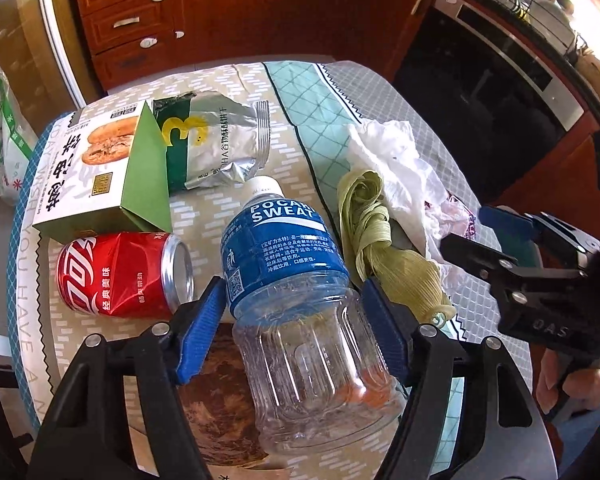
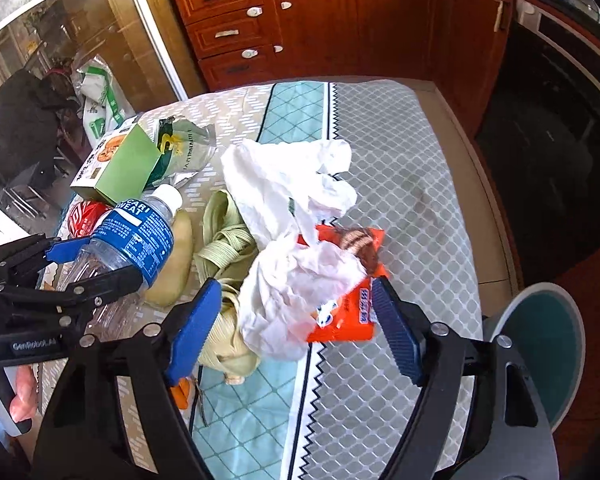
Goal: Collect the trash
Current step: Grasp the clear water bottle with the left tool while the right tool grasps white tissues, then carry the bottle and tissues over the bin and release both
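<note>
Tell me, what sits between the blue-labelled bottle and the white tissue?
Green corn husks, seen in both wrist views, between the bottle and tissue.

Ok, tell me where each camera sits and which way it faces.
Left wrist: on the left gripper, looking forward over the table toward the cabinets; its blue fingers flank the bottle; the right gripper shows at right.
Right wrist: on the right gripper, facing the same cabinets; its fingers straddle tissue and an orange wrapper; the left gripper shows at left.
Shared: bottle, can, box.
</note>
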{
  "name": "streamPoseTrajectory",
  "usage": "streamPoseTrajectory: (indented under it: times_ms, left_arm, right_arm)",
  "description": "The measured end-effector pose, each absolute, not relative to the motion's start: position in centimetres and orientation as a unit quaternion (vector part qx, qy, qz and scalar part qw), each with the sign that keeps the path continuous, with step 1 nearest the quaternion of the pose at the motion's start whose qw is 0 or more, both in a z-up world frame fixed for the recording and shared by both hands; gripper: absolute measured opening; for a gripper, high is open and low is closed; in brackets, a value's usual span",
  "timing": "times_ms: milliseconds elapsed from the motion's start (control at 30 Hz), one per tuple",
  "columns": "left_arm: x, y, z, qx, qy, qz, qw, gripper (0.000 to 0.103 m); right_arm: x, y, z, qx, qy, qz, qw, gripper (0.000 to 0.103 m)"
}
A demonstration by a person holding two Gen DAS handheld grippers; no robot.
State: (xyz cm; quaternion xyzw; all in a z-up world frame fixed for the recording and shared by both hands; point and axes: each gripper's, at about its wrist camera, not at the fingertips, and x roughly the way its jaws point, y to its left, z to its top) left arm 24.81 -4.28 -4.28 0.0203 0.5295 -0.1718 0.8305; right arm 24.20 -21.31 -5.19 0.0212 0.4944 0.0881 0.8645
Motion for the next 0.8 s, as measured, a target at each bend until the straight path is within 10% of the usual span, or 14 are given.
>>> streamPoseTrajectory:
  times_ms: [300,367,467,800]
  left_arm:
    - [25.7,-3.7,-5.0,0.022,0.53,-0.192,0.826,0.072]
    - [25.8,-3.8,-5.0,0.022,0.528,-0.195,0.826,0.072]
    - [25.6,-4.0,-4.9,0.027,0.519,-0.195,0.832,0.071]
    - [23.6,-3.7,-2.0,0.026,0.487,-0.189,0.852,0.069]
  right_arm:
    - [30.3,-19.2,-7.7,-0.031,0.522,0.109,0.845,0.054]
    - [30.7,-19.0,-8.2,-0.029,0.528,0.112,0.841,0.022]
    - [30.3,-19.1,-8.2,-0.018,0.52,0.106,0.847,0.006]
    - [26.7,-20.5,-2.2,0.019,0.473,0.11,0.874,0.004]
